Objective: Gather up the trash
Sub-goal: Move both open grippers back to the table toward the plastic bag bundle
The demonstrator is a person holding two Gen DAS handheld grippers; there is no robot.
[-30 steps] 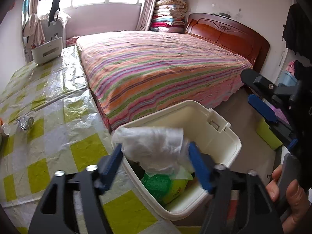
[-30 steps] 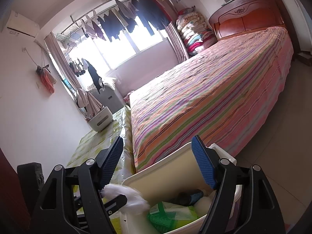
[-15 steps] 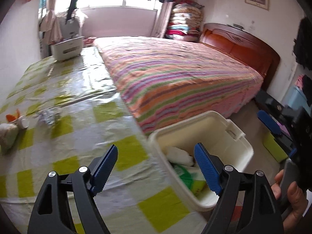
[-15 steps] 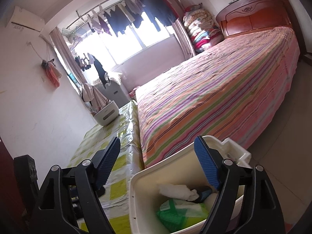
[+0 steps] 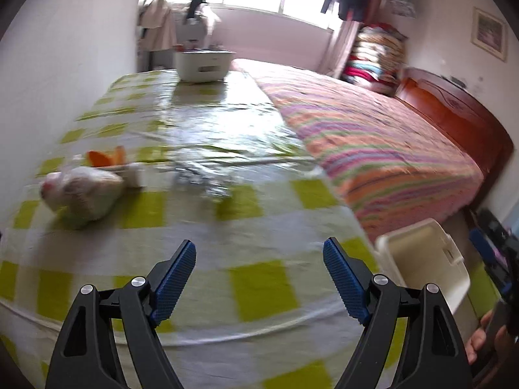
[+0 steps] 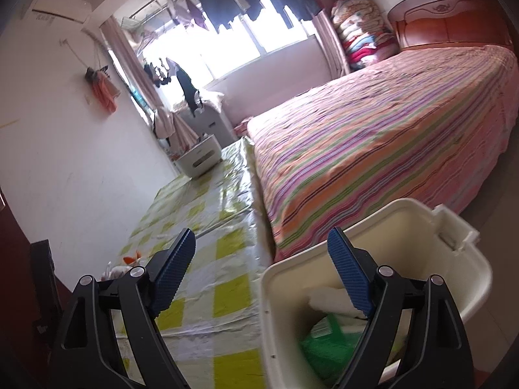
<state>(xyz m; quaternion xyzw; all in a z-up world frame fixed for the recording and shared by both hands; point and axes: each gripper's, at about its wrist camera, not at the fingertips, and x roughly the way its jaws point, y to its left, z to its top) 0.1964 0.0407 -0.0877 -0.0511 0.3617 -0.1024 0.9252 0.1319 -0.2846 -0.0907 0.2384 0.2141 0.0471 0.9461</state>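
Observation:
My left gripper (image 5: 259, 259) is open and empty above the yellow-checked tablecloth (image 5: 259, 285). Ahead on the left lie a tied white plastic bag of trash (image 5: 84, 194), an orange scrap (image 5: 103, 157) with a small white piece, and crumpled clear wrap (image 5: 207, 181). The cream bin (image 5: 431, 272) stands at the table's right edge. My right gripper (image 6: 261, 253) is open and empty over the bin (image 6: 275, 291), which holds a white bag (image 6: 331, 301) and green packaging (image 6: 321, 340). The orange scrap (image 6: 133, 257) shows far left there.
A bed with a striped cover (image 5: 373, 149) runs along the table's right side. A white box (image 5: 204, 64) stands at the table's far end. A wall borders the table on the left. The right hand (image 5: 483, 340) shows at the lower right.
My left gripper let the white bag fall into the bin, then swung left over the table toward the remaining trash. The right gripper shifted slightly and stays over the bin.

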